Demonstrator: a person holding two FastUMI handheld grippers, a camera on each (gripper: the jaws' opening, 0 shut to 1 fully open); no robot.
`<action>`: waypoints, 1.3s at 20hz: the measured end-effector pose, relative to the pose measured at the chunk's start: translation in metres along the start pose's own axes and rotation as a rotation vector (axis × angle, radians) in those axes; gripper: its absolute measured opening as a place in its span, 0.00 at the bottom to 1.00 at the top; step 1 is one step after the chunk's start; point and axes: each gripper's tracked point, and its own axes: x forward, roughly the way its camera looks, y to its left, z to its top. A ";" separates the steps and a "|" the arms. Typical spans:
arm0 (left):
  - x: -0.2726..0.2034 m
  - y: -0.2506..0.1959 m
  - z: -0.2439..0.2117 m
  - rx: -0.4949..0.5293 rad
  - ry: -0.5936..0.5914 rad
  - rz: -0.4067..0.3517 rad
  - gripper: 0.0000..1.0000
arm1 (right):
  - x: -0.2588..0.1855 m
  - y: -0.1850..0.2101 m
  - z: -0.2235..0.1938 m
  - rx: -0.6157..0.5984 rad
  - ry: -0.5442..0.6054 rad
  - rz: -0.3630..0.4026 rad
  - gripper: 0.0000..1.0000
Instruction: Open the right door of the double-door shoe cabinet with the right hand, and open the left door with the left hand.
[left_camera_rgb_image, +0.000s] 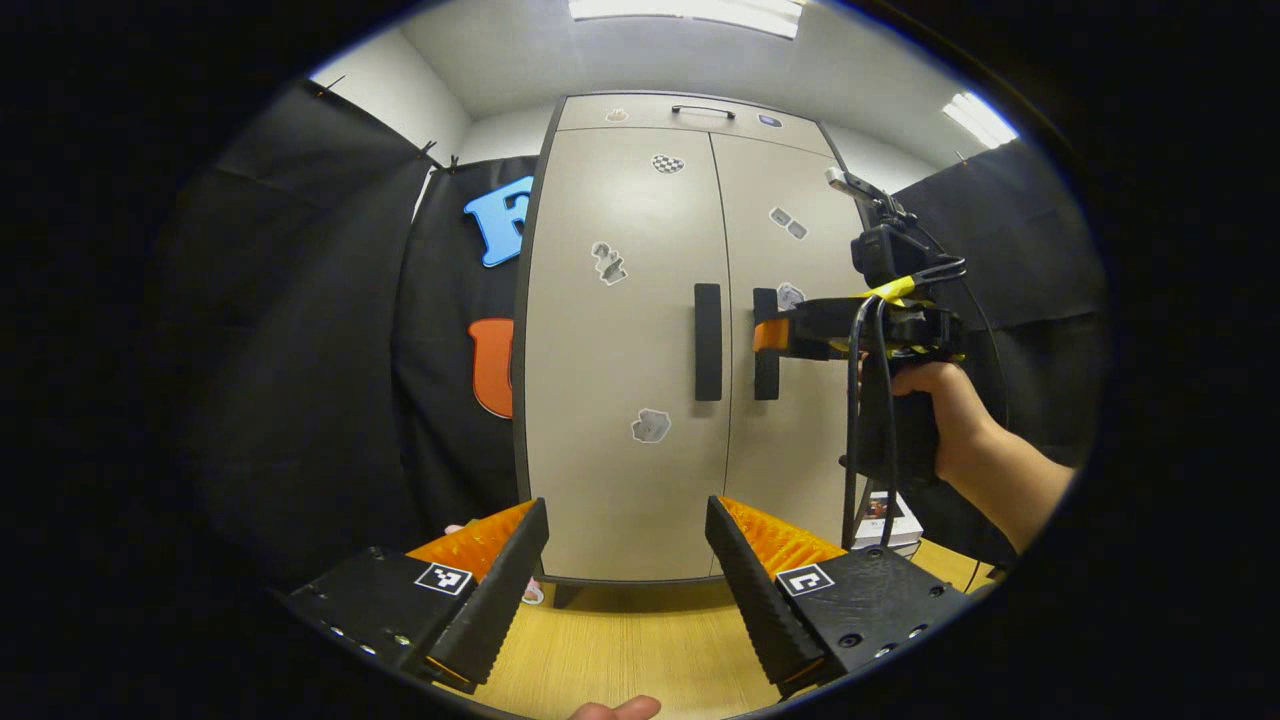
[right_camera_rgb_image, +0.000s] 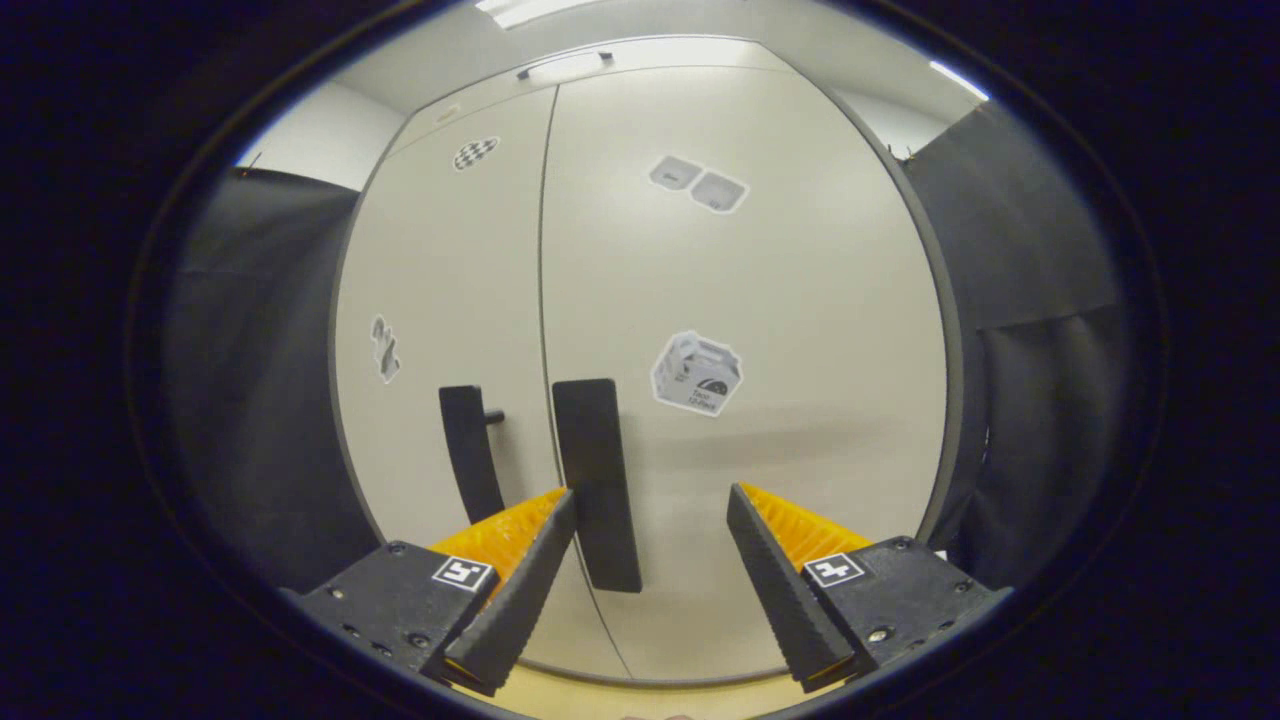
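Both beige doors of the tall shoe cabinet stand shut on the pale wooden tabletop. The right claw gapes wide, its left finger at the right door's black bar handle; the left claw hangs wide open, well back.

Beige double-door shoe cabinet upright, both doors shut, black vert. handles at centre seam, stickers on fronts

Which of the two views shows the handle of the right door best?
The right gripper view: the right door handle is large and close, just inside the open right gripper. In the left gripper view the same handle is small, and the right gripper covers part of it.
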 end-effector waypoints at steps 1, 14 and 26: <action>0.001 0.000 -0.001 0.001 0.003 -0.001 0.95 | 0.000 0.000 0.003 -0.017 -0.007 -0.008 0.98; 0.009 0.010 -0.009 -0.014 0.027 0.005 0.95 | 0.027 0.005 0.018 -0.191 -0.042 -0.143 0.88; 0.008 0.016 -0.012 -0.040 0.039 0.014 0.95 | 0.027 0.017 0.003 -0.095 0.012 -0.063 0.34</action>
